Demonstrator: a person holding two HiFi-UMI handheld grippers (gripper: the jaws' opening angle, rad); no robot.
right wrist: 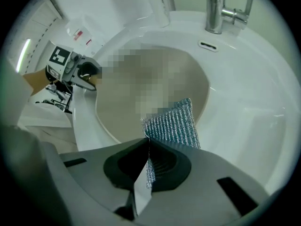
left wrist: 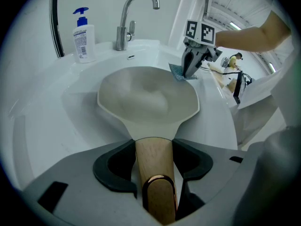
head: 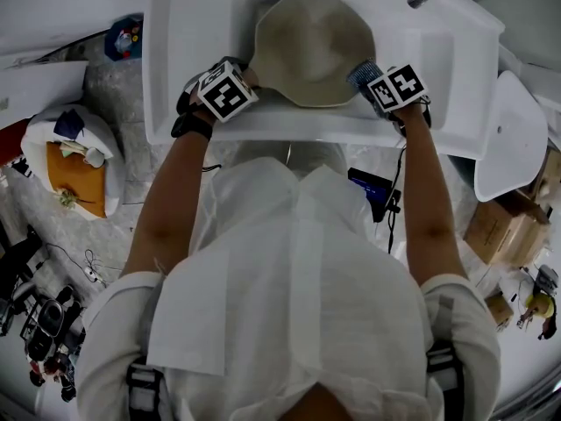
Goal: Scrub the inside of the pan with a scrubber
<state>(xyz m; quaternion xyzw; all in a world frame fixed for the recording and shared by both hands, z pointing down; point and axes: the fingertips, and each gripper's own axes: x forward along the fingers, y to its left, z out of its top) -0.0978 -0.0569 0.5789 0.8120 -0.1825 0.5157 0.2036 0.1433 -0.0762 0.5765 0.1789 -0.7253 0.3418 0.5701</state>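
Note:
A beige pan [head: 308, 46] lies in the white sink basin [head: 456, 51], its inside facing up. Its wooden handle [left wrist: 153, 166] runs back between the jaws of my left gripper [head: 245, 75], which is shut on it at the pan's near left. The pan bowl [left wrist: 148, 98] fills the middle of the left gripper view. My right gripper [head: 372, 75] is shut on a blue-grey ribbed scrubber [right wrist: 171, 126]. The scrubber [left wrist: 178, 72] hangs over the pan's right rim. The pan's inside [right wrist: 188, 86] lies just beyond the scrubber in the right gripper view.
A chrome tap [left wrist: 129, 18] and a soap pump bottle [left wrist: 83, 36] stand at the back of the sink. The sink's near rim [head: 289, 128] is against the person's body. On the floor are a bin [head: 74, 160] at left and boxes [head: 508, 226] at right.

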